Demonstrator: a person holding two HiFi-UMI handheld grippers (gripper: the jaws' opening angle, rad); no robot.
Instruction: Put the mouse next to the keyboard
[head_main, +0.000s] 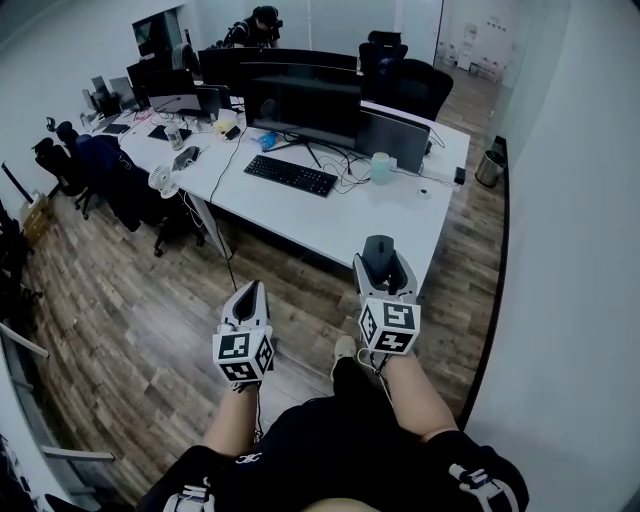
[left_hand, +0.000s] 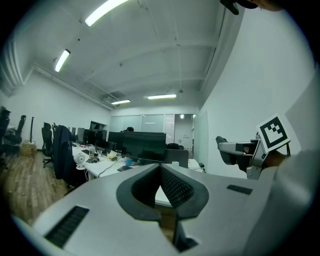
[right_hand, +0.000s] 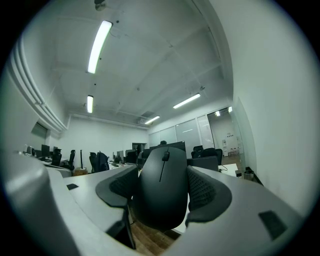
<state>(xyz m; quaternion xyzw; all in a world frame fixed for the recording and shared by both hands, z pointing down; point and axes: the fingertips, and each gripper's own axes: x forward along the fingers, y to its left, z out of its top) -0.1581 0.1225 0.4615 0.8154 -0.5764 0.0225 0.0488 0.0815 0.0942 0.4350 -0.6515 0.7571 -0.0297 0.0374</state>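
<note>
Right gripper view: R tool (right_hand: 161, 176) clamps mouse (right_hand: 162, 197); L tool (left_hand: 160, 167) jaws together (keyboard (head_main: 290, 174) on desk (head_main: 385, 218)).

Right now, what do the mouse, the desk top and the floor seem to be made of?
Mouse: probably matte black plastic. It looks smooth and without shine where the right gripper clamps it.
Desk top: white, smooth and even, likely laminate, though the look leaves this open.
Floor: brown planks with visible grain, so either wood or wood-look laminate.

white desk (head_main: 385, 218), dark monitor (head_main: 305, 105), perhaps a fan (head_main: 165, 181).
</note>
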